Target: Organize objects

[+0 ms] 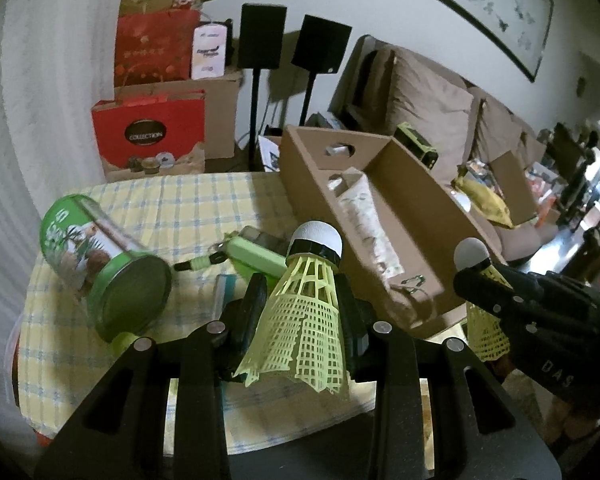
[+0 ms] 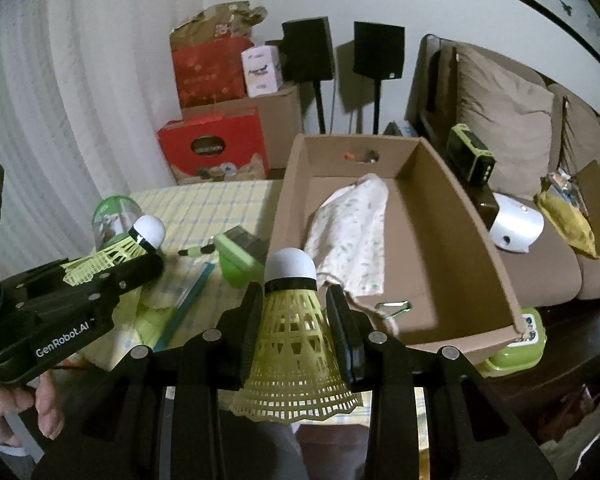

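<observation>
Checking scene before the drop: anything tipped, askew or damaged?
The green tin lies on its side on the checked cloth, not upright. The shuttlecock in the left gripper has a frayed, uneven skirt edge. Nothing looks spilled.

Table under yellow checked cloth (image 1: 188,208), cardboard box (image 2: 476,248), green tin (image 1: 100,264) on its side, green case (image 2: 236,260)

A cloth pouch (image 2: 350,232) lies in the cardboard box (image 2: 476,248) on the table (image 1: 204,200).

Green tin (image 2: 114,216) behind shuttlecock (image 2: 138,242)
</observation>
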